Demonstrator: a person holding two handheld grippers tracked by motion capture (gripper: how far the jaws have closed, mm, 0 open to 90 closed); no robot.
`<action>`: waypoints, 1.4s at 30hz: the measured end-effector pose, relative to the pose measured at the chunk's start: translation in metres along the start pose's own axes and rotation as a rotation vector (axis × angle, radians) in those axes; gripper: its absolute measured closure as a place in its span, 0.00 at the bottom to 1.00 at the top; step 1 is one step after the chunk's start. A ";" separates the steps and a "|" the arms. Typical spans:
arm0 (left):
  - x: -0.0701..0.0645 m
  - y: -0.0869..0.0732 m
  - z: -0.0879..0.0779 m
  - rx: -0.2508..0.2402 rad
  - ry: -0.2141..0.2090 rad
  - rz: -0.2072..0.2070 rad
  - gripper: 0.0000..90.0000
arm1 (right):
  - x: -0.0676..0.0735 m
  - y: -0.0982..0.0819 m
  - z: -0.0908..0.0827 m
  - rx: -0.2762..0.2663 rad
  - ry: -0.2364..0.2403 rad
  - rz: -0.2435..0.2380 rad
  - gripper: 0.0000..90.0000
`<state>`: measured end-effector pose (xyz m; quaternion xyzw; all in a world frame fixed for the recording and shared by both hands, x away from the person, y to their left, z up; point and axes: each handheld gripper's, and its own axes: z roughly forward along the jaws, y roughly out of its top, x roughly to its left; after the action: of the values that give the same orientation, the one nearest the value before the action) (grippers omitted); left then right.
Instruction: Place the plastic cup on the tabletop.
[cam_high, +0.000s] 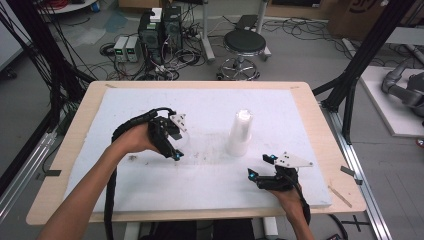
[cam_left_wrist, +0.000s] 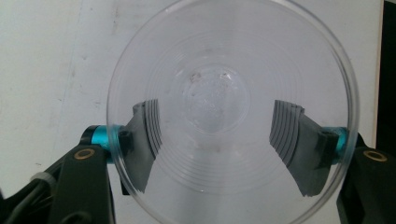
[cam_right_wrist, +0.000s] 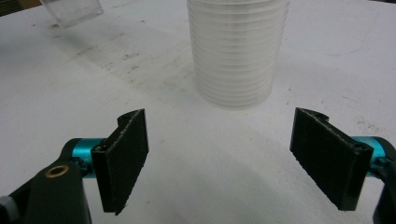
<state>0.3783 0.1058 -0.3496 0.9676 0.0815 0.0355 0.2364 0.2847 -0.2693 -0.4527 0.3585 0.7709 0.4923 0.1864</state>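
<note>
Clear cup (cam_left_wrist: 231, 107) clamped in left gripper (cam_left_wrist: 224, 140)

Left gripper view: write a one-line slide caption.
Left tool shut on a clear plastic cup, seen through its open mouth above the white table.

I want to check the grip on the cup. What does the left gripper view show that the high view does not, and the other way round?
Left gripper view: you look into the mouth of the clear cup, its ribbed wall and round bottom, with the two pads pressed on its sides. High view: the stack of cups standing upright, the open right gripper resting apart from it, and the stool. Both: the left gripper and the white board.
</note>
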 end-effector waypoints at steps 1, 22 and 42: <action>0.001 0.000 0.001 0.004 -0.002 0.000 0.37 | 0.000 0.000 0.000 0.002 0.001 0.001 0.21; 0.008 0.007 0.040 0.097 -0.021 -0.018 0.37 | 0.000 0.000 0.000 0.006 0.004 -0.011 0.21; 0.007 0.009 0.054 0.062 -0.032 -0.049 0.24 | 0.000 0.000 0.000 0.010 0.006 -0.003 0.21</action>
<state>0.3924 0.0743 -0.3932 0.9726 0.1023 0.0116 0.2082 0.2850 -0.2690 -0.4528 0.3565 0.7746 0.4893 0.1830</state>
